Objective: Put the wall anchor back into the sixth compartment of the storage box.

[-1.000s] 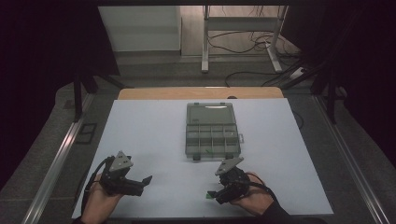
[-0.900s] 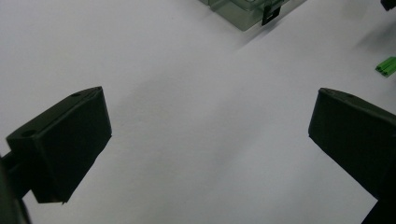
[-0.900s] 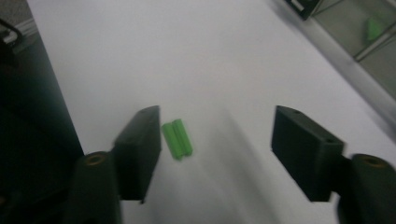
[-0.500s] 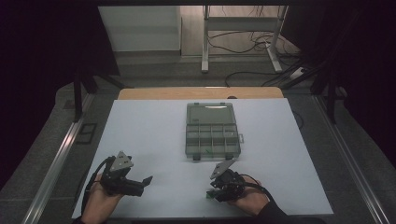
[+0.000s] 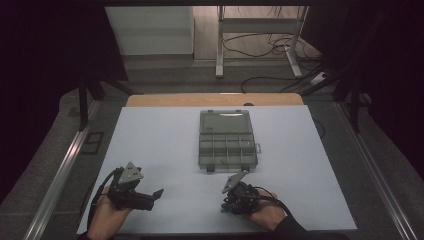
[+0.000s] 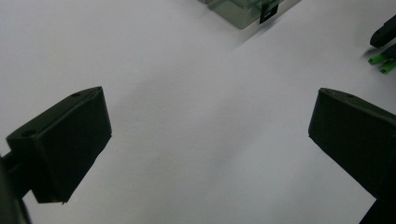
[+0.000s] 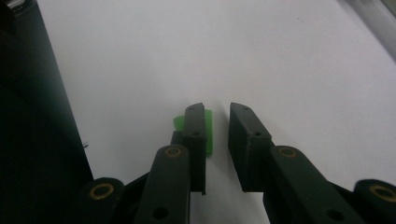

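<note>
A small green piece (image 7: 208, 133) lies on the white mat (image 5: 165, 145) near the front edge. My right gripper (image 7: 217, 112) points down at it. Its jaws have just been closing and now stand narrow around the piece. The piece sits against the left jaw, and a strip of mat shows between it and the right jaw. From above, the right gripper (image 5: 231, 204) is in a hand at the front centre. My left gripper (image 6: 205, 116) rests low over bare mat, jaws wide open. In the high view the left gripper (image 5: 150, 199) is at the front left.
A clear grey compartment box (image 5: 226, 142) sits mid-table with its lid flipped back; its corner (image 6: 243, 9) shows ahead of the left gripper. Green bits (image 6: 380, 63) lie by the right gripper's dark tip. Metal rails (image 5: 60, 175) run along both sides.
The right gripper's jaws have drawn in from wide to narrow around the green piece, and that hand shifted slightly. The left hand and the box stayed put.
</note>
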`<state>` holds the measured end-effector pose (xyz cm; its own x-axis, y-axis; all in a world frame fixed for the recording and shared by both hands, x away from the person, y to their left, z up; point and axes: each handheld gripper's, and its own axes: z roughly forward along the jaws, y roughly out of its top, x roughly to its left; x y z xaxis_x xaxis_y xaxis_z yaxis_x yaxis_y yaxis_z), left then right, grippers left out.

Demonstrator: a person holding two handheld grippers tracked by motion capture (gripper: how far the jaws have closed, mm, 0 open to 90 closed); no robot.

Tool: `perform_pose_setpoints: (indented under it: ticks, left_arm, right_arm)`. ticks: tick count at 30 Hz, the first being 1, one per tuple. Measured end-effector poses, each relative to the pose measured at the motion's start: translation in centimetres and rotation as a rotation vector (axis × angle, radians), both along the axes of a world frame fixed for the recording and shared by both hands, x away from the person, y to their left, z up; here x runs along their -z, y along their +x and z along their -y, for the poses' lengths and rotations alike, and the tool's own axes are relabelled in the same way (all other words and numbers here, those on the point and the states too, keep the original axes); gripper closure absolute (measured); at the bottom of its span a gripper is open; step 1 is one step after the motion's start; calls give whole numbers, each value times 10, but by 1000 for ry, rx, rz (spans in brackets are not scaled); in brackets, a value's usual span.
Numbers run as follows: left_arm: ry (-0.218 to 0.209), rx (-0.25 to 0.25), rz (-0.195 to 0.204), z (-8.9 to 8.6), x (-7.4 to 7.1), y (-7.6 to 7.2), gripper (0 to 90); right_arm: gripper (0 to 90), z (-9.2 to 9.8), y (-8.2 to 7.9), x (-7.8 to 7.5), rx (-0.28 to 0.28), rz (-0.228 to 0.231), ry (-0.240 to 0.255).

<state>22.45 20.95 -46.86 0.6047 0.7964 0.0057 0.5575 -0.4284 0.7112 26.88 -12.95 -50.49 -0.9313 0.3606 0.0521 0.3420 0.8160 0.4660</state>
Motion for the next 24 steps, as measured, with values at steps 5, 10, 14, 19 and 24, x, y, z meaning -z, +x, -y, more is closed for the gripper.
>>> perform_pose_setpoints:
  ticks: [5, 10, 14, 19, 24]
  left_arm:
    - [1, 2, -2, 0, 0, 0, 0]
    - [3, 0, -3, 0, 1, 0, 0]
    - [-1, -7, -8, -1, 1, 1, 0]
    - [-3, -9, -9, -1, 1, 1, 0]
    - [-4, -11, -9, -2, 1, 2, 0]
  right_arm:
    - [810, -3, -1, 2, -27, 10, -34]
    - [838, -4, 0, 2, -29, 12, -40]
    - [845, -5, -1, 0, -26, 16, -31]
    - [845, -3, -1, -5, -12, 25, -7]
    - [845, 1, 2, -9, 0, 29, 15]
